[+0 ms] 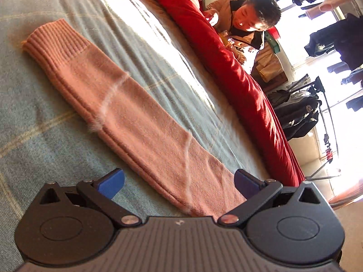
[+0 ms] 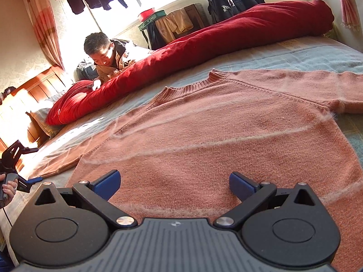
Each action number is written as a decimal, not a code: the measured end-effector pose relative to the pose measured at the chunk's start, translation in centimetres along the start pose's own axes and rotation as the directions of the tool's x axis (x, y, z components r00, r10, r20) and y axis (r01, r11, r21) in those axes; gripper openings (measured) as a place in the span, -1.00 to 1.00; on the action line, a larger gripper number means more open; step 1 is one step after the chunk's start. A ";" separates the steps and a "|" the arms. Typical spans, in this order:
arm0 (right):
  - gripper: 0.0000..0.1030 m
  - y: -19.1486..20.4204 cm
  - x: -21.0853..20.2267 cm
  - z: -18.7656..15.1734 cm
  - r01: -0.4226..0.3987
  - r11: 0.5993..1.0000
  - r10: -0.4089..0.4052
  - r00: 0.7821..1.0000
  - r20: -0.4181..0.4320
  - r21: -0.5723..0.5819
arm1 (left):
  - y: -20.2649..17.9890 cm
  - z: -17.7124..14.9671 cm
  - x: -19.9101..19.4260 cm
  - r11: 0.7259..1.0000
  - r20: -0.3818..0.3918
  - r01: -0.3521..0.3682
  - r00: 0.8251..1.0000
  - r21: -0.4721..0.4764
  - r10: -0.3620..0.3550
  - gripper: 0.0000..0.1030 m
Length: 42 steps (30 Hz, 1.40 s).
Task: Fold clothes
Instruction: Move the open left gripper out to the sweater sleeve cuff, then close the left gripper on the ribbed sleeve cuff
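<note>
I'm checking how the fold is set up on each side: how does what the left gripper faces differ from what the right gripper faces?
The left gripper faces a long, narrow sleeve ending in a ribbed cuff; the right gripper faces the broad sweater body with its ribbed collar. The sleeve runs diagonally across the blue-grey blanket; the body lies spread flat. Both grippers are open, holding nothing, over the same pink knit.

Red bolster [image 2: 204, 45] walls the bed's [image 2: 317, 52] far side; near side seems open.
</note>
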State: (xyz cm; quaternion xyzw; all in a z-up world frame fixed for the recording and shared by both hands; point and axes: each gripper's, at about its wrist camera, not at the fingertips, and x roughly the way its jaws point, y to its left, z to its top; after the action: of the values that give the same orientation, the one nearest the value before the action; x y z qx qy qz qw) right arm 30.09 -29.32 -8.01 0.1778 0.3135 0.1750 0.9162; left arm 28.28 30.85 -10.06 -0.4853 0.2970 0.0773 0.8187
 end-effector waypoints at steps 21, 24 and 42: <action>1.00 1.5 1.3 -1.0 0.055 0.991 -0.055 0.998 0.006 -0.118 | 2.7 3.0 2.4 0.998 0.128 0.064 0.990 -0.008 -0.063 0.99; 1.00 1.5 1.3 -1.0 0.057 0.991 -0.057 0.998 0.005 -0.121 | 3.1 3.7 2.5 0.998 0.148 0.064 0.987 -0.026 -0.059 0.99; 1.00 1.7 1.3 -1.1 0.062 0.990 -0.062 0.998 0.004 -0.127 | 2.9 4.5 3.0 0.999 0.198 0.031 0.980 -0.013 -0.028 0.99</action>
State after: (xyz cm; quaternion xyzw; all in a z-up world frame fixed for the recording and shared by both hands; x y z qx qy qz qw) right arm 30.00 -27.06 -8.75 0.1091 0.3070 0.1662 0.9307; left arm 31.32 35.68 -12.34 -0.4861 0.2064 0.1155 0.8413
